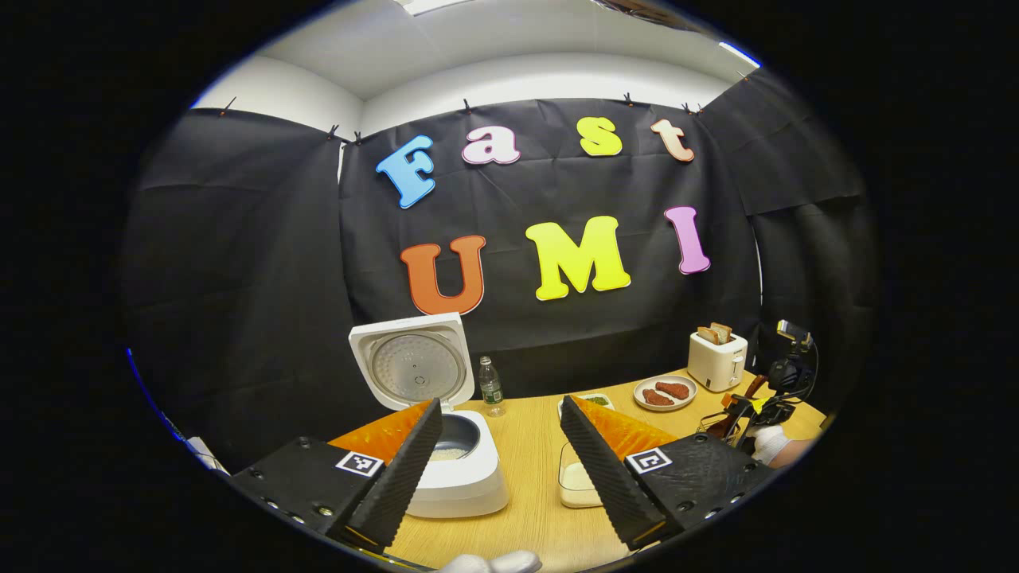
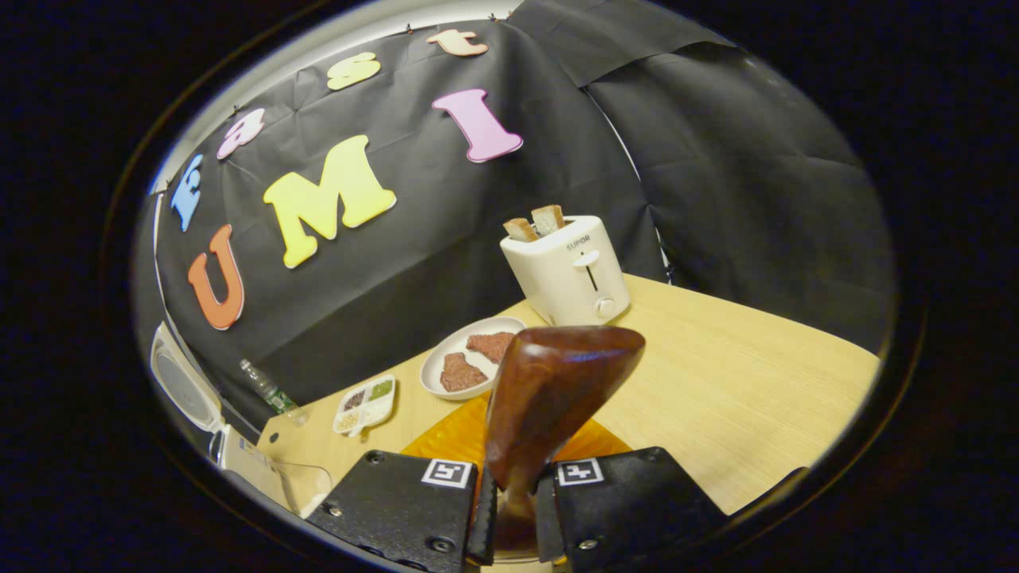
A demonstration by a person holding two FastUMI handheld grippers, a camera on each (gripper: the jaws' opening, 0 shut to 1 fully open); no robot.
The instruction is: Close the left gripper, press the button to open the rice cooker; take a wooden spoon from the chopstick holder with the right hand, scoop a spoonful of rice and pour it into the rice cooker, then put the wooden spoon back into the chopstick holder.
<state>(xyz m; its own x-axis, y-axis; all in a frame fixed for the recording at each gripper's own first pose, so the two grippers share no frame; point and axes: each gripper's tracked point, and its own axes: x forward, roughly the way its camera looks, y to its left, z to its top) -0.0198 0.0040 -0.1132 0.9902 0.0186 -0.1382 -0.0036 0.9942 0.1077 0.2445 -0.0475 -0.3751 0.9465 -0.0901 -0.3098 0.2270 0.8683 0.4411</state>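
Already: rice cooker (image 1: 446, 414) lid up, far left on table (image 1: 533, 446), rice inside pot. Left tool (image 1: 497, 458) released, fingers apart. Right tool (image 2: 515, 509) clenched on wooden spoon (image 2: 549, 390), bowl looks empty. Judged left: returning spoon to holder.

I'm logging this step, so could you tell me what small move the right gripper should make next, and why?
Probably lower the spoon toward the chopstick holder: the right gripper is shut on its handle, the bowl looks empty, and rice already lies in the open cooker.
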